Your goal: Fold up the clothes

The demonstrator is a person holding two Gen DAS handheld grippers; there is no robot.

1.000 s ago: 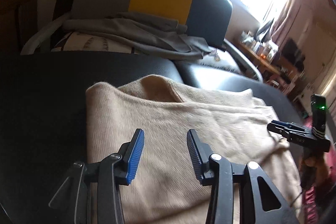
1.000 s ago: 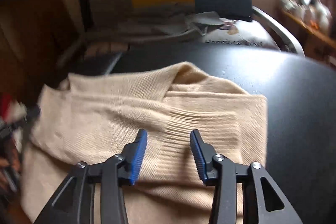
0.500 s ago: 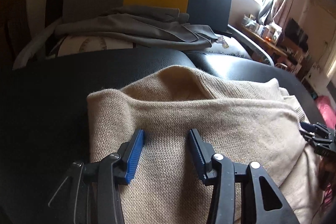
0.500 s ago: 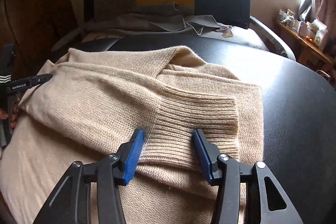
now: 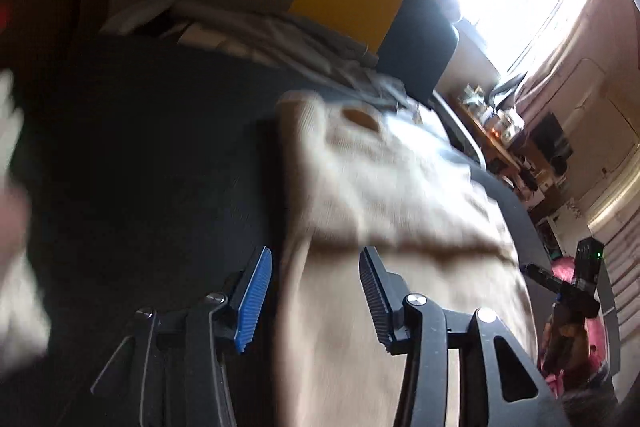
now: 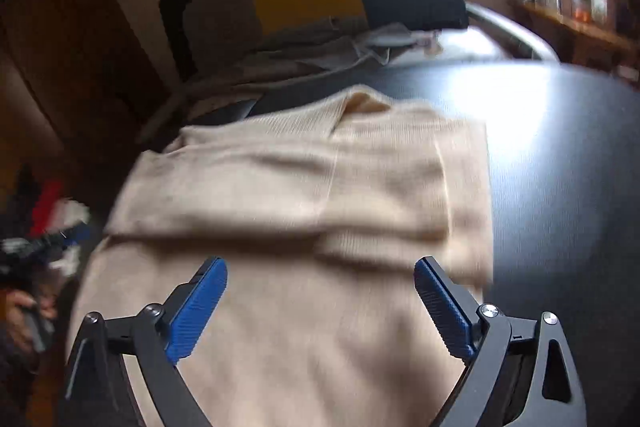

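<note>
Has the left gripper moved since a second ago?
Yes. In its own view the left gripper has shifted left: it was over the beige sweater, and now its left finger is over the black table beside the sweater's edge.

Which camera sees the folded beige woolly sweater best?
The right wrist view: the beige knitted sweater fills the middle, with folded sleeves and right edge visible on the black table. The left wrist view shows mainly its blurred left edge, much less clearly.

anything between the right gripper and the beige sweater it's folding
Nothing visible. The right gripper, jaws just opened wide and empty, hangs directly over the beige sweater on the black table.
</note>
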